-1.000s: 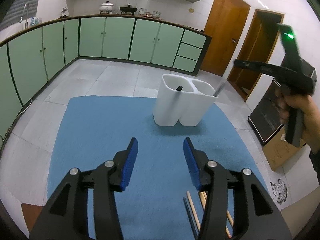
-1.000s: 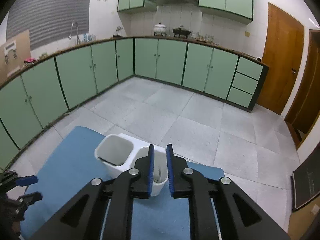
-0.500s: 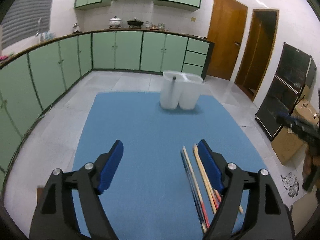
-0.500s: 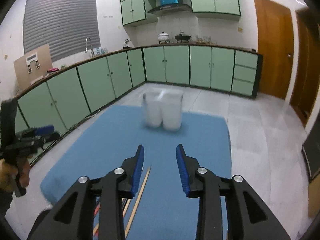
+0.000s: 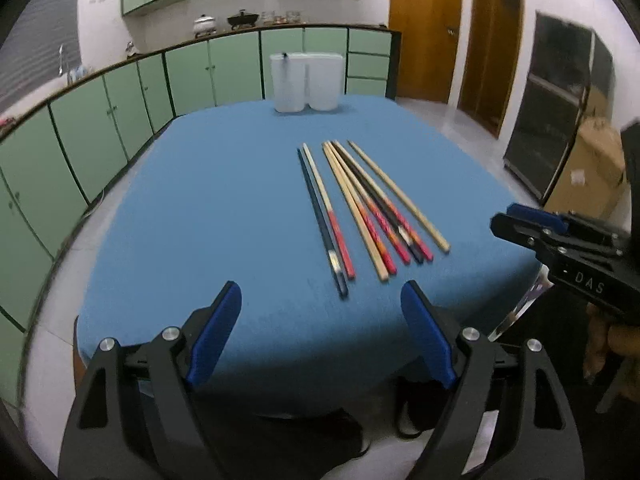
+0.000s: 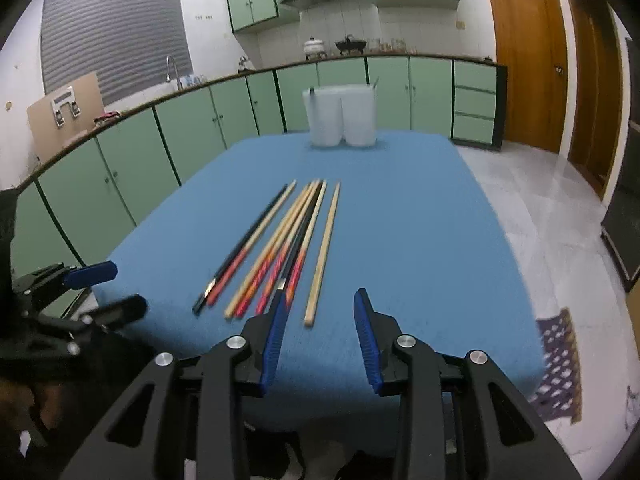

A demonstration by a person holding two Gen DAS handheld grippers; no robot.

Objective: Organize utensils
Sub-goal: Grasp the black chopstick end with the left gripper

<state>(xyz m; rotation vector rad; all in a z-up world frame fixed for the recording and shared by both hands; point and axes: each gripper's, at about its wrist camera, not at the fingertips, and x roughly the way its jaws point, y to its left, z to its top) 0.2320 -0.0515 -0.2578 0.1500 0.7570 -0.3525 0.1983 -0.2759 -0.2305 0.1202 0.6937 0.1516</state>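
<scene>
Several chopsticks (image 5: pixel 360 208) (image 6: pixel 280 248), some plain wood and some with red or dark ends, lie side by side on the blue tablecloth (image 5: pixel 200 200) (image 6: pixel 420 220). A white two-compartment holder (image 5: pixel 306 82) (image 6: pixel 342 116) stands at the table's far edge, with a dark utensil tip (image 5: pixel 284 55) sticking out of its left compartment. My left gripper (image 5: pixel 320 292) hovers over the near edge, its jaws wide and closing slightly with nothing between them. My right gripper (image 6: pixel 321 296) is open and empty, just short of the chopsticks' near ends.
Green cabinets (image 6: pixel 192 132) run along the left and back walls. Wooden doors (image 5: pixel 424 28) are at the back right. A dark cabinet (image 5: pixel 560 112) and a cardboard box (image 5: pixel 592 176) stand to the right of the table. A patterned mat (image 6: pixel 560 364) lies on the tiled floor.
Both grippers have drawn back from the holder to the table's near edge and sunk lower. Both sets of jaws stand wider. The row of chopsticks has come fully into view.
</scene>
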